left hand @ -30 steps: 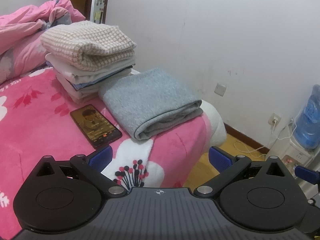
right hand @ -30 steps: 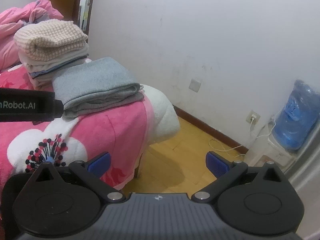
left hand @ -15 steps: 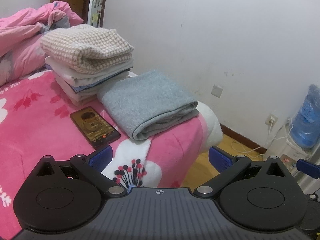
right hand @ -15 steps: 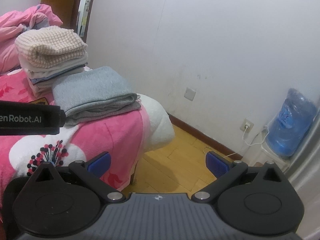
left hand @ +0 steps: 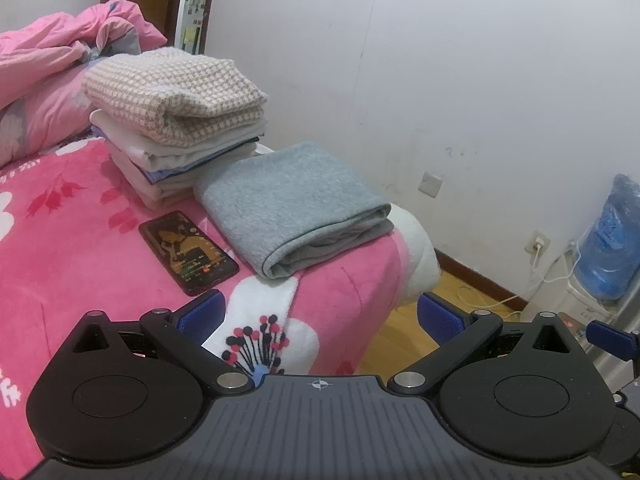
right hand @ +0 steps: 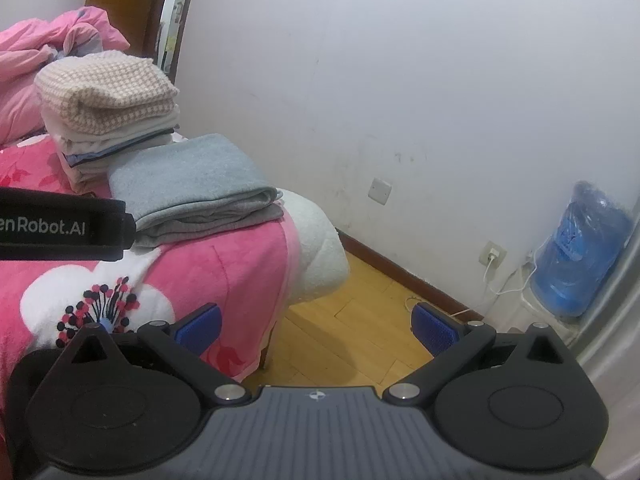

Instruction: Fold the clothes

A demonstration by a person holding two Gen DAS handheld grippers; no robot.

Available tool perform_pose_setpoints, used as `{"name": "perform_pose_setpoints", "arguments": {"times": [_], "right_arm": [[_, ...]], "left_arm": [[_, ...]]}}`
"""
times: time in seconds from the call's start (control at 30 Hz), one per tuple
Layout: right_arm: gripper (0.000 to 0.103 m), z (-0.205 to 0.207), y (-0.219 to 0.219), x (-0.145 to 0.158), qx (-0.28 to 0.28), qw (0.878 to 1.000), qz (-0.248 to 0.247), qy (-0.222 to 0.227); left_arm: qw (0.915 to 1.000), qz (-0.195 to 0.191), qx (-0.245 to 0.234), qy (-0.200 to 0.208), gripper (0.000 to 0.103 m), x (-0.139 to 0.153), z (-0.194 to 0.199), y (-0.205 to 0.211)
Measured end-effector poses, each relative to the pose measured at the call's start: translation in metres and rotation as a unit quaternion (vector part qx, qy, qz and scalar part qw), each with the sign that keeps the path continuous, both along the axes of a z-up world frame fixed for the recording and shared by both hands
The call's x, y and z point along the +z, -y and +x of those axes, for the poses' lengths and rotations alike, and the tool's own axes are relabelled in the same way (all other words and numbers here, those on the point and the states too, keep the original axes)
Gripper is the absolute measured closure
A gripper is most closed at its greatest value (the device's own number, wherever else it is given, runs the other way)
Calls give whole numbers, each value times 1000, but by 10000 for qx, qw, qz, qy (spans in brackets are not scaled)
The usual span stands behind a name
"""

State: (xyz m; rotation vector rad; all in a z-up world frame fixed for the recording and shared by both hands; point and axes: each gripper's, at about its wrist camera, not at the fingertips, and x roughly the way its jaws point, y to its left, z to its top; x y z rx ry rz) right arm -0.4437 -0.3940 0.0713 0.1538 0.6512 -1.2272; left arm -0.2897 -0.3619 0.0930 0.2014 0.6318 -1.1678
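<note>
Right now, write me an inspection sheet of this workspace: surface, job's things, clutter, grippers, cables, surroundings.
Surface: bed under a pink floral blanket.
Job's things: folded grey garment near the bed's corner; stack of folded clothes beside it, checked piece on top.
Clutter: phone with lit screen, lying flat in front of the stack; rumpled pink quilt behind.
Grippers: left gripper open, empty; right gripper open, empty.
Cables: white cable from a wall socket.
Surroundings: white wall, wooden floor, water bottle on a dispenser.

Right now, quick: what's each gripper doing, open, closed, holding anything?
Left gripper: open, empty, above the pink blanket, short of the phone.
Right gripper: open, empty, over the bed's edge and the wood floor.
</note>
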Motion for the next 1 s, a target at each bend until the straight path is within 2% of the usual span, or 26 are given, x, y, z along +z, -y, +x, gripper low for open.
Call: {"name": "perform_pose_setpoints", "arguments": {"times": [1.0], "right_arm": [[0, 5, 2, -1, -18, 10000, 1, -97]], "left_arm": [[10000, 5, -5, -84, 0, -2, 0, 0]]}}
